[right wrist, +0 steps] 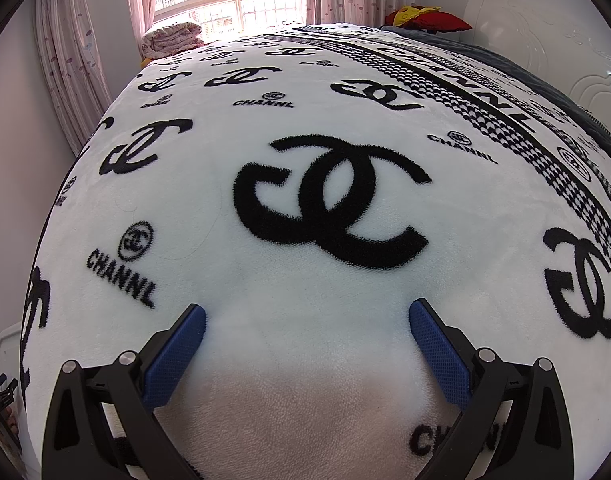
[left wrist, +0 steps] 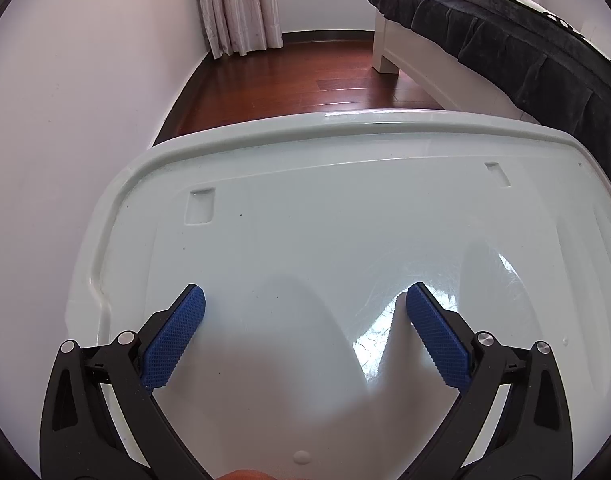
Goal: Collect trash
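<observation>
White fleece blanket (right wrist: pixel 305 312) on the bed is printed in black with the word "CHANNL", repeated under small round emblems; large interlocking double-C logos (right wrist: pixel 331 204) lie between them.

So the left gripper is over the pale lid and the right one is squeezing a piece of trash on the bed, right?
Not quite. The right gripper is open and holds nothing; the right wrist view shows only blanket between its fingers. The left gripper is over the pale lid.

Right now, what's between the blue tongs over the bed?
Nothing but bare blanket. The right wrist view shows the right tongs wide open, no trash there.
</observation>
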`<state>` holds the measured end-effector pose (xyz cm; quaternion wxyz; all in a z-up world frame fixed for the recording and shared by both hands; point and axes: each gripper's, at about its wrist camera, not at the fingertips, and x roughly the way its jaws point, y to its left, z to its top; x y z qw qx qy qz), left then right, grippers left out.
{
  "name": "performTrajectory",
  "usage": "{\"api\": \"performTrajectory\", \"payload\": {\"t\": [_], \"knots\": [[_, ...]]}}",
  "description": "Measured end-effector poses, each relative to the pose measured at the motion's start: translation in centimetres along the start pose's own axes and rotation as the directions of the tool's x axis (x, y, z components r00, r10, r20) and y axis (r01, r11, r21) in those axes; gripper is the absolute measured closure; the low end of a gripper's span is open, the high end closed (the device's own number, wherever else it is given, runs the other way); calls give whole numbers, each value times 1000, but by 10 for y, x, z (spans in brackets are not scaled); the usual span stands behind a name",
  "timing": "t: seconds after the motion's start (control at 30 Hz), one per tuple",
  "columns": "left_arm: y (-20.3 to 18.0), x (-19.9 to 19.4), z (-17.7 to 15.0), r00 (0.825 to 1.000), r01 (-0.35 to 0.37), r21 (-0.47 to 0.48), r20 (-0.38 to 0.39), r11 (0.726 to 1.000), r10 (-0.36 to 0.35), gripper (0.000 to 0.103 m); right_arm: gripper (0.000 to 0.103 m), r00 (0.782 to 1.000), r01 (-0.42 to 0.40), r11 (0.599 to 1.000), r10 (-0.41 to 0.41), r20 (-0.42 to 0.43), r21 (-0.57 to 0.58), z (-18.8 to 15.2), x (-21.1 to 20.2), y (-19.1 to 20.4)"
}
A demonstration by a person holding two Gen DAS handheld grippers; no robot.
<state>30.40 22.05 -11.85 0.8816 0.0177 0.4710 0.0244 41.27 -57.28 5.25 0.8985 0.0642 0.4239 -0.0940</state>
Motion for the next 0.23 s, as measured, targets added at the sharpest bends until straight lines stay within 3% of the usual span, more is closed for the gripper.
{"api": "performTrajectory", "payload": {"t": [0.23], "knots": [[1, 0, 0, 1000, 0, 0, 0, 1000, 0, 5, 4, 1000, 0, 1000, 0, 0, 0, 0, 0, 0]]}}
